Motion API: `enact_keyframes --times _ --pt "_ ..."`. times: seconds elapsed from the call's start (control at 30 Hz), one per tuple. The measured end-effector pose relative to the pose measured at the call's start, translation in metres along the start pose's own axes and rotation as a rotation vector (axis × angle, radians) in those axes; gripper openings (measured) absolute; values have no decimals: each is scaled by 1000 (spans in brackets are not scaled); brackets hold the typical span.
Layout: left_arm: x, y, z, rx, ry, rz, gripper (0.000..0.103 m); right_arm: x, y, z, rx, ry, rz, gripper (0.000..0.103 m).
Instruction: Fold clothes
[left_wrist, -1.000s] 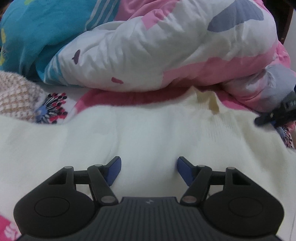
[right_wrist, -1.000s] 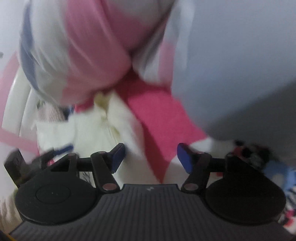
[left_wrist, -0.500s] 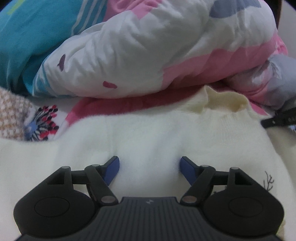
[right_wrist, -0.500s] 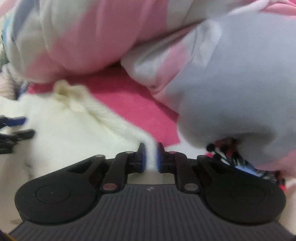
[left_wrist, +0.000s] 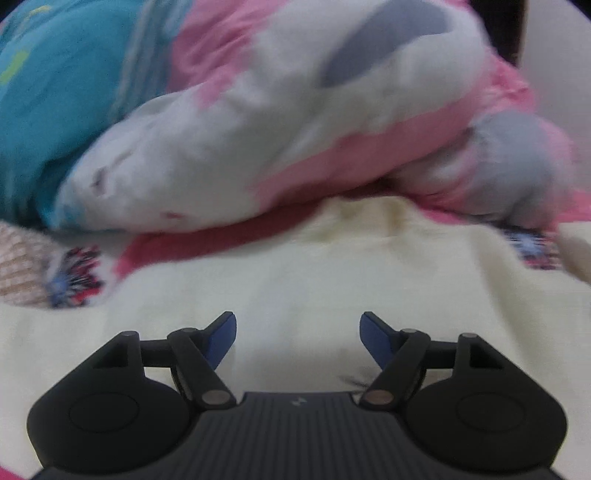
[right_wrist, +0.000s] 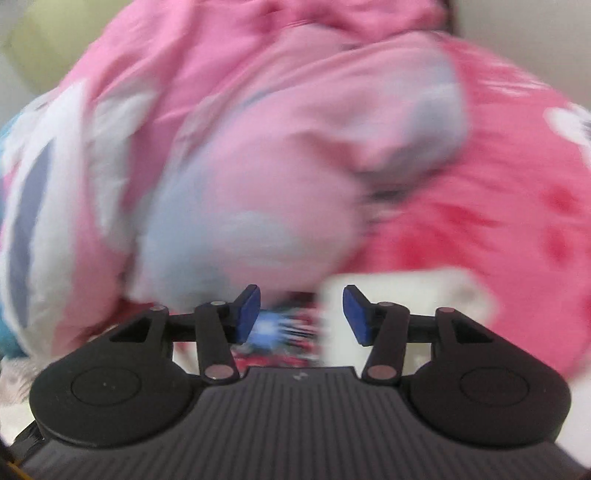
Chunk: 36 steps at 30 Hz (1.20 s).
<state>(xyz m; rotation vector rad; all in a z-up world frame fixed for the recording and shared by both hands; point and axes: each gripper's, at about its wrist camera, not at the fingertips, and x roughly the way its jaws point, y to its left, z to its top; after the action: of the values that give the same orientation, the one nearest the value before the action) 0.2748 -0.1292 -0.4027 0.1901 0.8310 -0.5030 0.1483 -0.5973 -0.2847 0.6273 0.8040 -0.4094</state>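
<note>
– Bedding fills the whole background: a rumpled quilt (left_wrist: 258, 147) in white, pink and grey is heaped at the far side, with a turquoise cloth (left_wrist: 55, 92) to its left. Where's the garment?

– The cream sweater (left_wrist: 295, 266) lies spread on the bed in front of that heap, neck (left_wrist: 369, 214) toward the quilt, flattened so its edges can be reached for folding.

– And the left gripper (left_wrist: 297, 334)?

– Released. Its blue pads stand wide apart over the middle of the sweater, nothing pinched between them. I'd say it hovers there ready to pin or take hold of the cloth.

– The right gripper (right_wrist: 301, 314)?

– Its jaws have just been opening, and nothing sits between the pads now. The view is badly smeared; beyond the tips I make out the quilt, a pink sheet (right_wrist: 498, 221) and a pale patch (right_wrist: 406, 291) that may be a bit of the sweater, though I can't be sure.

– So what stage is this?

– Probably between grasps: one edge let go, the next not yet taken.
</note>
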Motion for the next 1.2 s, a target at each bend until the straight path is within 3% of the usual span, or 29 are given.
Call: enact_keyframes --times 0.1,0.27,0.37,0.43,0.5,0.57,0.6,0.63,0.73,0.8,0.83,0.9,1.0,1.07,1.1,1.2 --pt "-1 -29 0 36 23 -94 75 -7 -46 0 110 28 -65 52" --pt "9 -78 1 84 38 -199 75 14 -77 -5 248 67 -68 61" --pt "18 -102 1 86 44 -240 75 38 -85 -1 369 55 -9 65" --pt "21 -116 3 85 39 -256 75 64 -94 2 450 112 32 65" --pt "23 -127 7 89 27 -271 75 82 -100 4 514 148 76 62" --pt "24 -136 9 91 23 -284 75 91 -102 5 541 144 118 42" --pt "26 -139 10 93 24 -287 75 91 -101 6 535 125 143 16" --pt "28 -142 11 96 27 -286 75 88 -99 7 529 97 171 10" --pt "37 -149 10 102 48 -275 75 32 -83 9 488 -156 349 8" --pt "44 -150 7 102 72 -264 75 -17 -77 4 443 -337 422 8" --pt "48 -150 5 104 84 -258 75 -40 -79 -1 412 -410 414 8" --pt "53 -150 2 108 104 -247 75 -59 -98 -15 417 -463 328 8" --pt "58 -151 -2 128 129 -231 75 -45 -146 -34 553 -376 98 8" --pt "58 -153 -3 153 135 -216 75 -36 -176 -51 732 -339 22 8" --pt "58 -153 -3 162 133 -210 75 -37 -184 -59 808 -350 25 8" --pt "52 -154 1 175 113 -200 75 -56 -177 -76 877 -415 91 7"
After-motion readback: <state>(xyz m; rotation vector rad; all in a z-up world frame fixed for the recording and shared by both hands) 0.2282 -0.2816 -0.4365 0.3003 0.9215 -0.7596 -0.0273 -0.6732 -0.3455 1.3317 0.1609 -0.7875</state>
